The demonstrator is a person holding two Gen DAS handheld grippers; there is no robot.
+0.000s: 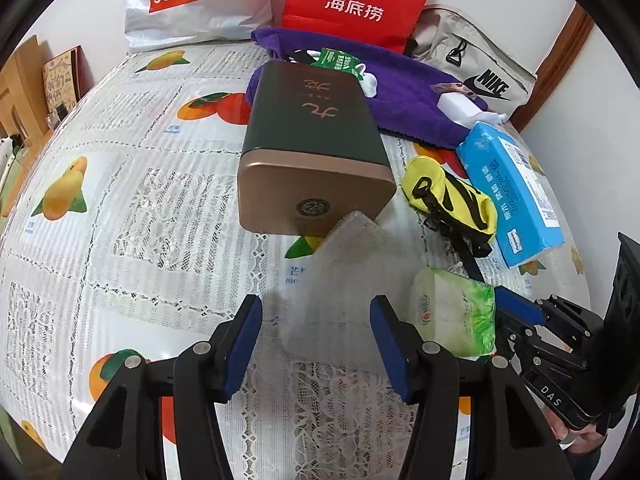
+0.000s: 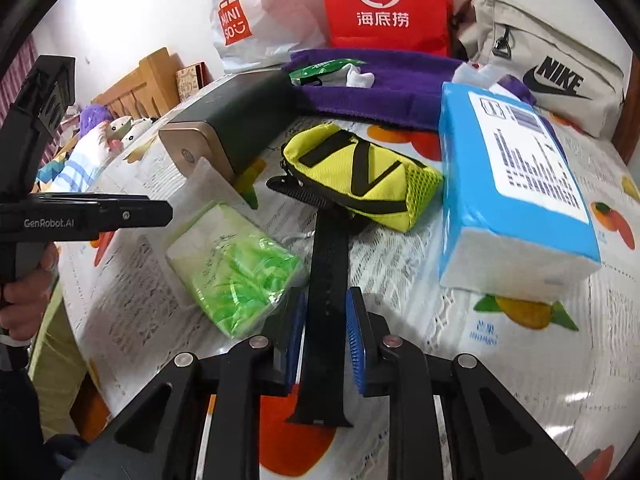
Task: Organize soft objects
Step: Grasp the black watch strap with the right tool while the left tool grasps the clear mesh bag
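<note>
Right gripper (image 2: pixel 326 334) had its two fingers on each side of the black strap (image 2: pixel 326 280), not squeezing yet, likely to pull the yellow pouch (image 2: pixel 360 176) closer. Left gripper (image 1: pixel 316 344) was wide open over a white mask (image 1: pixel 340 276) by the dark tin (image 1: pixel 312 136).
</note>
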